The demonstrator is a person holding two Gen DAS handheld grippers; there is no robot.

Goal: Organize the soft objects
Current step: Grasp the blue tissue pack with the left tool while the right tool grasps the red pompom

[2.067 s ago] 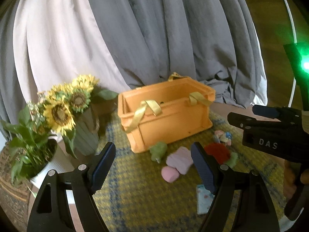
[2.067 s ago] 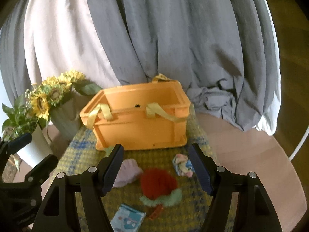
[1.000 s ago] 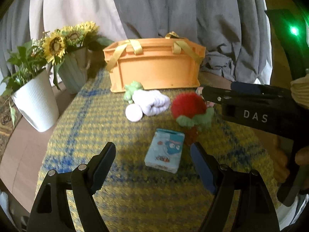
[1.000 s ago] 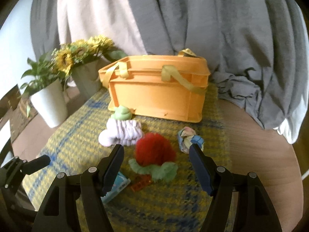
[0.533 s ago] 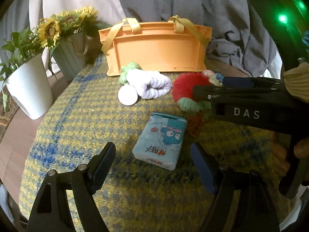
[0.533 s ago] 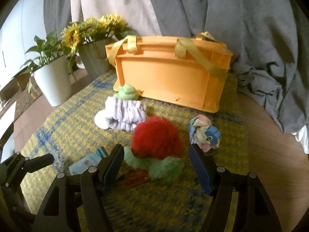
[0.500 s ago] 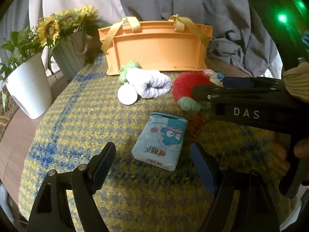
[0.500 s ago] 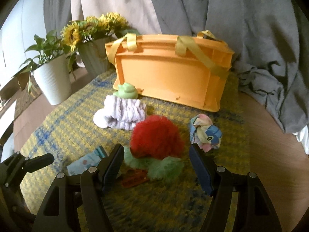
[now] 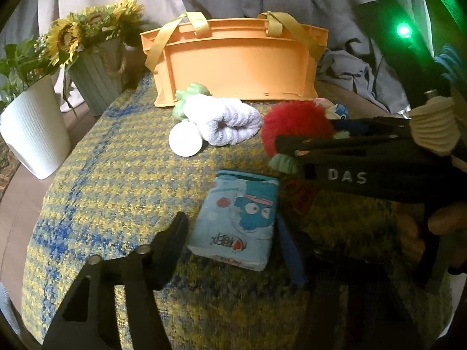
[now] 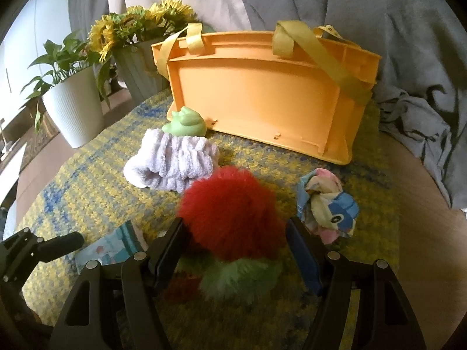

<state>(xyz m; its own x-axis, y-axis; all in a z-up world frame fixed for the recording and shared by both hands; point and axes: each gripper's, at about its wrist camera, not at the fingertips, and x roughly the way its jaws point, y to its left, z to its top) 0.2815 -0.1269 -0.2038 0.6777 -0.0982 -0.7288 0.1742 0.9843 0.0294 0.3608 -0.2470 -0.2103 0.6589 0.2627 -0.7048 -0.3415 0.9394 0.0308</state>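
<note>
My left gripper (image 9: 233,242) is open, its fingers on either side of a light blue tissue pack (image 9: 238,218) lying on the yellow-blue mat (image 9: 111,175). My right gripper (image 10: 236,248) is open around a red fluffy toy with green trim (image 10: 230,207); this toy also shows in the left wrist view (image 9: 292,125). Behind lie a white rolled towel (image 10: 172,160), a green soft toy (image 10: 186,122) and a crumpled patterned cloth (image 10: 327,204). An orange basket with yellow straps (image 10: 262,87) stands at the back.
A white plant pot (image 10: 73,110) and a green vase of sunflowers (image 10: 140,67) stand at the mat's left. A white round pad (image 9: 186,143) lies by the towel. Grey curtains hang behind. Bare wooden table (image 10: 423,204) shows to the right.
Both grippers have moved down and forward. The left one now straddles the tissue pack, the right one straddles the red fluffy toy. Both stay open.
</note>
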